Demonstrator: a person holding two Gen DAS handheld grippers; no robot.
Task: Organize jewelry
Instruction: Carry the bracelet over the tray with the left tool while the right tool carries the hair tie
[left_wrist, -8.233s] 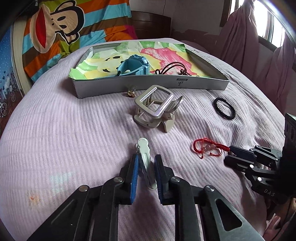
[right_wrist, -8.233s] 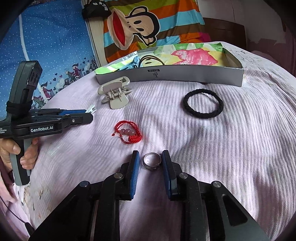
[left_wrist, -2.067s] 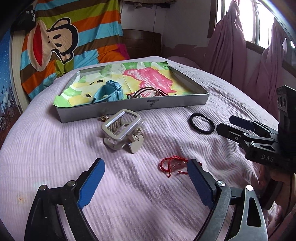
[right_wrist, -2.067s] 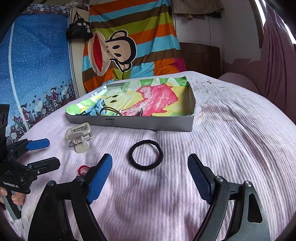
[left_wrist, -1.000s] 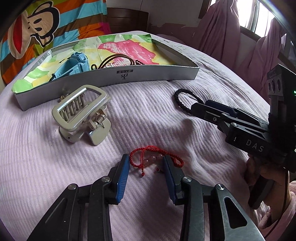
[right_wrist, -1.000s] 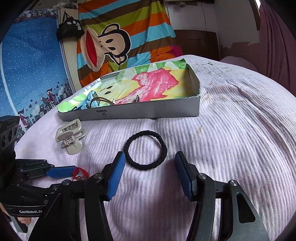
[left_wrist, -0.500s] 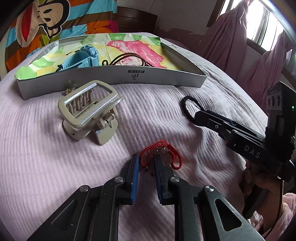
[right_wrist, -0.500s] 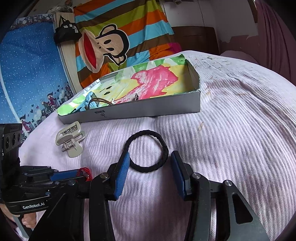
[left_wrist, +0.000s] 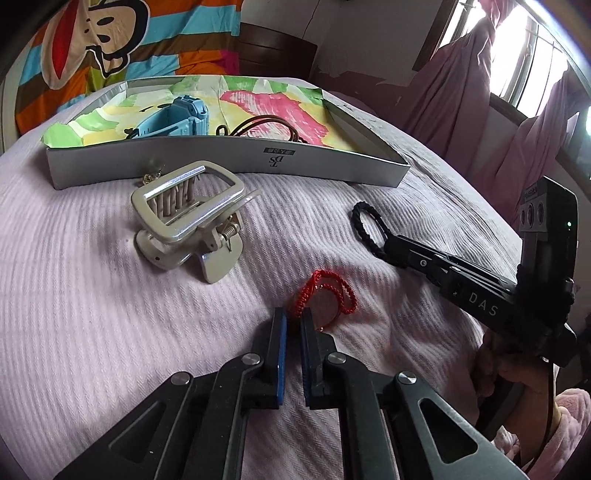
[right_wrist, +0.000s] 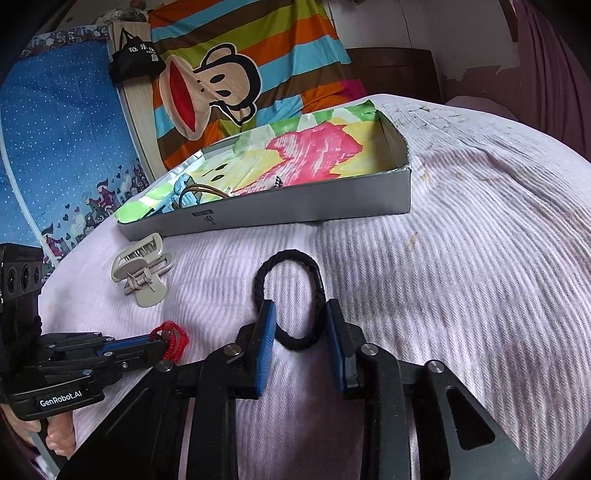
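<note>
So both hands are busy at once here, everything is on a bed with a pale lilac ribbed bedspread (left_wrist: 92, 295). The left hand-held gripper (left_wrist: 293, 321) has just finished squeezing together and its blue pads are pinching one end of the red string bracelet (left_wrist: 328, 295), with the rest of the loop poking out past the tips and lying on the cover. The right hand-held gripper (right_wrist: 297, 321) has also just been closing, and its pads are now pressing on both sides of the black hair tie (right_wrist: 290, 299), which is squashed into a tall oval; the far end of the loop sticks out beyond the fingers and the whole thing sits on the bedspread. Farther back there's a shallow grey box (left_wrist: 229, 162) lined with bright painted paper, and inside it a light blue watch (left_wrist: 177, 118) plus some dark cord loops (left_wrist: 258, 127). Just in front of the box, a beige claw hair clip (left_wrist: 192, 225) sits on the cover, and a small gold-coloured trinket (left_wrist: 149, 179) lies between the clip and the box wall, too small to make out what it is.
</note>
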